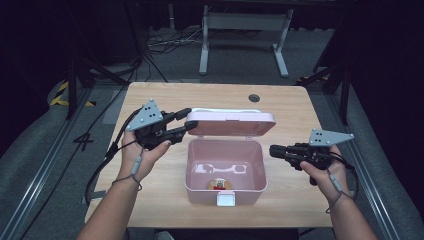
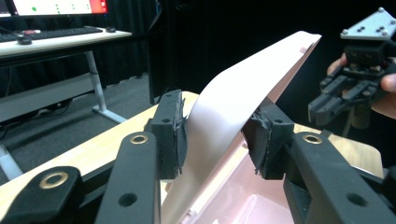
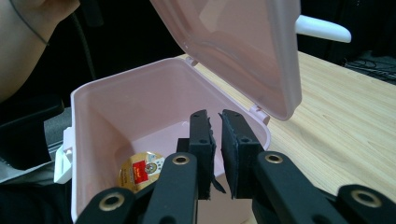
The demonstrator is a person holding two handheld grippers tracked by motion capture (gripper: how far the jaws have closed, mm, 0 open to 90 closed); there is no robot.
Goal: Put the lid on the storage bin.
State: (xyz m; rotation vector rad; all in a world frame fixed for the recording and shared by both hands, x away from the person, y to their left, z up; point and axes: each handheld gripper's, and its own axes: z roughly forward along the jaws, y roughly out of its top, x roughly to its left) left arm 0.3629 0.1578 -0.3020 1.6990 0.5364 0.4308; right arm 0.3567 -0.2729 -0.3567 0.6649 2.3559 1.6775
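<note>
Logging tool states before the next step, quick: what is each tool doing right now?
Left tool: open, its jaws standing either side of the pink box's raised lid, not gripping.
Right tool: nearly closed, holding nothing.

High view overhead; gripper views close; box (image 1: 224, 170) shared.

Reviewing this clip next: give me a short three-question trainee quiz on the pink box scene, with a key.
1. True or false: the lid of the pink box is raised.
2. What lies on the floor of the box?
A. a small round packet with a red label
B. a pair of scissors
C. a coiled cable
3. Which gripper has the lid's edge between its jaws?

Key:
1. True. The lid stands up behind the open box.
2. A. The round packet lies near the box's front wall.
3. The left gripper. The lid passes between its pads without clear pressing, while the right gripper sits beside the box with its jaws almost together and nothing between them.
</note>
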